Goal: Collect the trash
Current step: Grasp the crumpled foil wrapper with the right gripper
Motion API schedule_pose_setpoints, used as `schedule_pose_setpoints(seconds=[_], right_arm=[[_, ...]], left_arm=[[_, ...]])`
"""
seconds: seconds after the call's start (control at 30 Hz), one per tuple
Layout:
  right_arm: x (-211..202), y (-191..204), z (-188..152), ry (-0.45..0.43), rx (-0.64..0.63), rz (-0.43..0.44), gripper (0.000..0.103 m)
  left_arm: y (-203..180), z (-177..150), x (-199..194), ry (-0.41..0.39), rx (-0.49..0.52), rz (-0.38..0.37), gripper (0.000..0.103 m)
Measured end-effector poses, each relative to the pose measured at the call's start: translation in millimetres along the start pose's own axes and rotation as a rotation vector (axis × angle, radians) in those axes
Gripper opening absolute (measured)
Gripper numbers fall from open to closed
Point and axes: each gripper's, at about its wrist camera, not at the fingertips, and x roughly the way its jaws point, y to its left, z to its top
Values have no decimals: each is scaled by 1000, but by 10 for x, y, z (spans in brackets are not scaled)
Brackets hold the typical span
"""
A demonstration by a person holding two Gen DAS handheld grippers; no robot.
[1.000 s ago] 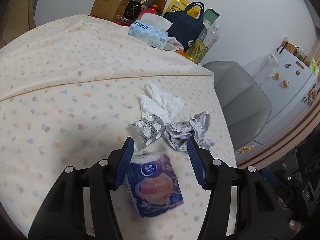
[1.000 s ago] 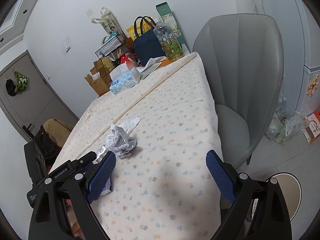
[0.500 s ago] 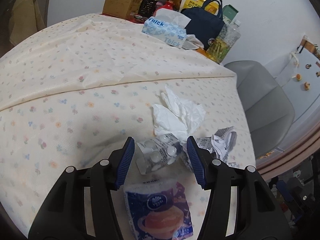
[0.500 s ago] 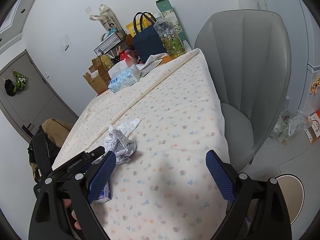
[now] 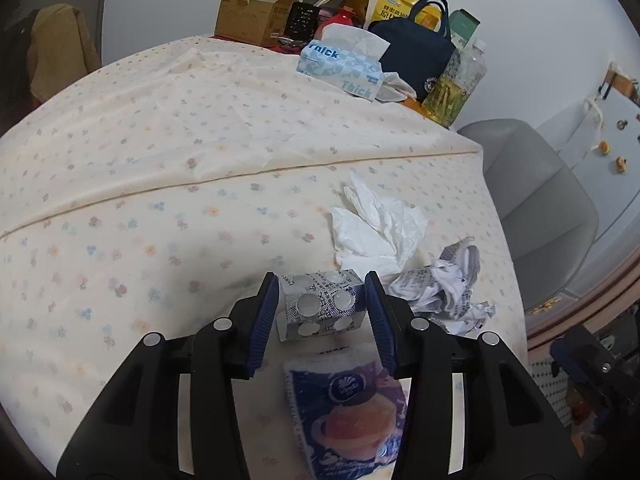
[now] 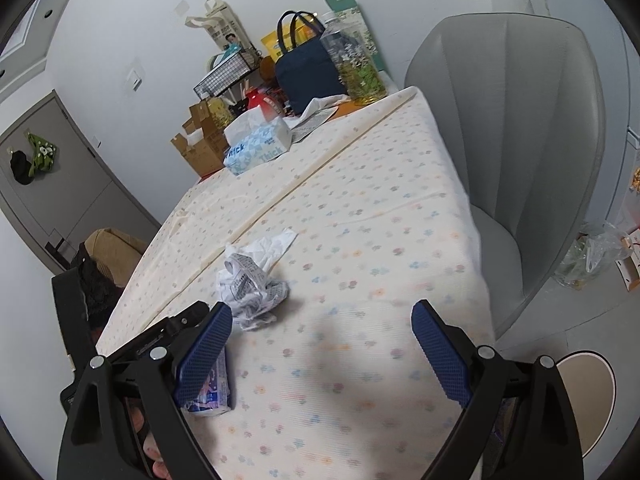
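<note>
Left gripper (image 5: 325,300) brackets the empty blister pack (image 5: 323,309) on the tablecloth (image 5: 160,184).
Its fingers pinch the pack's ends, seemingly gripping; the right gripper (image 6: 322,344) waits wide open, near the crumpled paper (image 6: 250,292).

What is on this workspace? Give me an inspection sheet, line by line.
Surface: table under a floral cloth.
Job's things: blister pack, tissue, crumpled paper, blue packet.
Clutter: tissue box, carton, navy bag, bottle at the far end.
Grippers: left hand-held gripper brackets the blister pack; right hand-held gripper open, holding nothing.
Cables: nothing seen.
Surroundings: grey chair, door.
</note>
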Motion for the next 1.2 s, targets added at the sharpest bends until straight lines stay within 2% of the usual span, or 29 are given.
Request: schedule_pose_setpoints(seconds=[0.23,0.47,0.53,0.57,0.6,0.63,0.7,0.87,1.2], right_arm=[[245,239,4,43,-27,26,90],[539,437,16,90,-34,42,88],[630,470,9,115,-35,53,74],[672,467,5,135,-28,68,55],[700,449,-3,153,-17,85,31],[713,433,-17,167,-4,102,30],[643,420,-35,148,-7,114,22],[392,380,-70,105,-22,123,12],[-185,-42,-103,8,32,93,11]], left_arm=[[156,-17,-243,-40,-21,-44,44],[354,33,-435,-77,-46,-30,44],[408,36,-458,-80,-54,-24,44],[428,35,-465,-80,-58,-23,44],[440,33,-473,-80,-62,-23,44],[437,30,-485,-82,-61,-24,44],[412,27,-511,-86,-55,-29,44],[271,8,-557,-91,-34,-58,44],[-322,-143,-572,-68,63,-151,44]])
